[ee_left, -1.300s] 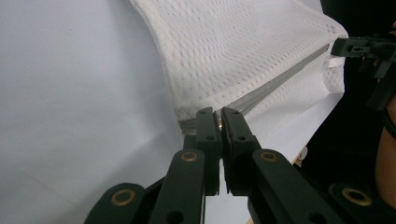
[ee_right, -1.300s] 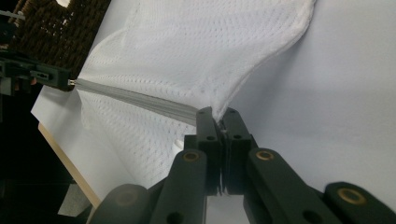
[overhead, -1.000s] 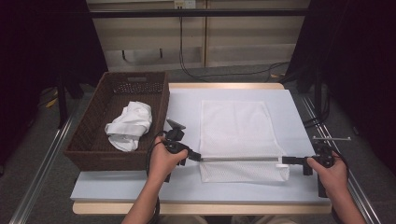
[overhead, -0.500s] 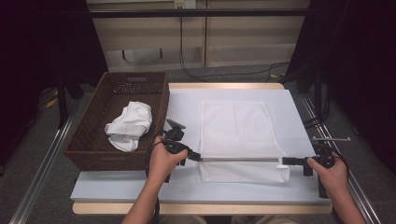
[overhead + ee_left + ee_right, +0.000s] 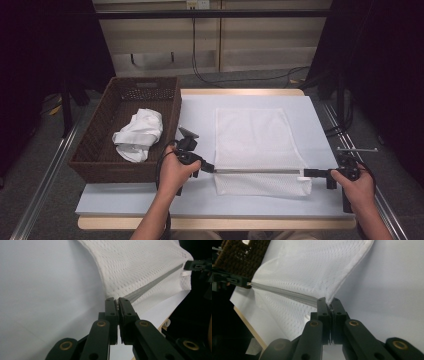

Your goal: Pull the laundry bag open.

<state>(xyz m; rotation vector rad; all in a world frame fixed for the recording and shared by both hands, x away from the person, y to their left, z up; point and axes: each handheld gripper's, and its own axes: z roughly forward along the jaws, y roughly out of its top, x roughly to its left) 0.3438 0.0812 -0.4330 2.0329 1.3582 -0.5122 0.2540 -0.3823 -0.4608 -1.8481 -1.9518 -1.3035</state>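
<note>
A white mesh laundry bag [image 5: 252, 137] lies on the white table top [image 5: 200, 120], its grey zipper edge [image 5: 255, 171] pulled straight and lifted between both grippers. My left gripper [image 5: 212, 168] is shut on the bag's left zipper end; in the left gripper view its jaws [image 5: 117, 302] pinch the mesh bag [image 5: 140, 265]. My right gripper [image 5: 306, 173] is shut on the right zipper end, and in the right gripper view its jaws [image 5: 328, 302] clamp the bag's corner [image 5: 312, 267]. A strip of mesh [image 5: 260, 184] hangs below the zipper toward the front edge.
A brown wicker basket [image 5: 95, 150] stands at the table's left with a crumpled white cloth [image 5: 140, 132] inside. Metal rails run along both sides of the table. Cabinets and cables lie beyond the far edge.
</note>
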